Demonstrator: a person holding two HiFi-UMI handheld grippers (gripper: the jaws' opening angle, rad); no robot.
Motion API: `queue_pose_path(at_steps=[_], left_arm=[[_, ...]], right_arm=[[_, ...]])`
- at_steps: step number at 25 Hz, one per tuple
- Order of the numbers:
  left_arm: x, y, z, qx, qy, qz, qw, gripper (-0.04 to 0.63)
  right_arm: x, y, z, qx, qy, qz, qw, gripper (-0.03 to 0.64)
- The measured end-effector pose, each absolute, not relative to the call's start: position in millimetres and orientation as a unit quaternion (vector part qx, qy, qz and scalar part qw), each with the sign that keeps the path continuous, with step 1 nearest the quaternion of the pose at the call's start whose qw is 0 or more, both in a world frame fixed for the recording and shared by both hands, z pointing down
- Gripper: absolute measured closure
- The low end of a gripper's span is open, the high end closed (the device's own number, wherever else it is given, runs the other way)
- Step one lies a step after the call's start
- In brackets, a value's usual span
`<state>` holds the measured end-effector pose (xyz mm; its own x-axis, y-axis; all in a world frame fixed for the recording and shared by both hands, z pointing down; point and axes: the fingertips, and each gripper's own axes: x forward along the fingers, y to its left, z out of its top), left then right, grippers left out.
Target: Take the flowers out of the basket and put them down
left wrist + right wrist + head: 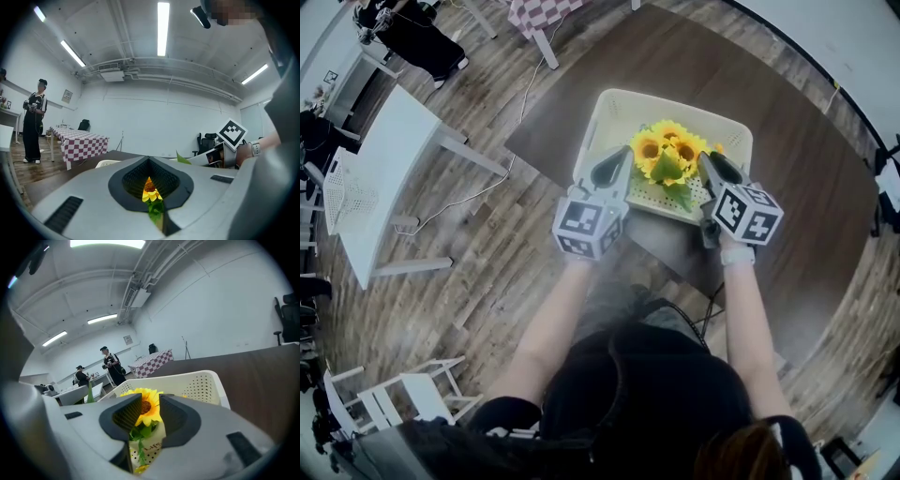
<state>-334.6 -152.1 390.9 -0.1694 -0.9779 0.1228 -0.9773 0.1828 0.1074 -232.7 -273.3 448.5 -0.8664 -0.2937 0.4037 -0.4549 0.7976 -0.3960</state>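
Flowers [667,155]: a bunch of yellow sunflowers with green leaves, standing in the cream perforated basket [614,105], toward its near side. The basket sits on the dark brown worktop [797,178], just beyond my two grippers.

Left gripper [622,157]: it is at the left of the bunch, with its tips over the near left part of the basket, just beside the blooms. Its own view shows the jaws clenched, with only a thin slit between them. One sunflower head and a green leaf show through that slit. I cannot tell whether the leaf is pinched or merely lies beyond the tips.

Right gripper [707,161]: it is at the right of the bunch, with its tips just beside the rightmost blooms. Its own view shows the jaws released and standing apart. A sunflower head with its leaves stands in the gap between them, and the pads do not visibly press on it. The basket's far wall rises behind the bloom.

The grippers flank the bunch, one on each side. The flowers are not lifted clear of the basket.
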Motion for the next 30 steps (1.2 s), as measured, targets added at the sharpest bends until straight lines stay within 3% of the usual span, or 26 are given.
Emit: queue_pose_path(at_steps=[2,21,30], left_arm=[[-335.6,-154.9,391.1,0.64,-0.764,-0.001,0.086,0.591],[-358.1,-187.2,391.2,0.665,-0.736,-0.006,0.127,0.591],[-365.2,-195.0,409.8,0.676,-0.714,-0.003,0.181,0.591]], right_arm=[[-233.9,-277.5,451.7,0.204,-0.93,0.254,0.171,0.468],[-244.1,-289.1,477.4,0.191,-0.89,0.352,0.217,0.468],[-251.6,-285.1,478.8,0.182,-0.884,0.385,0.191,0.583]])
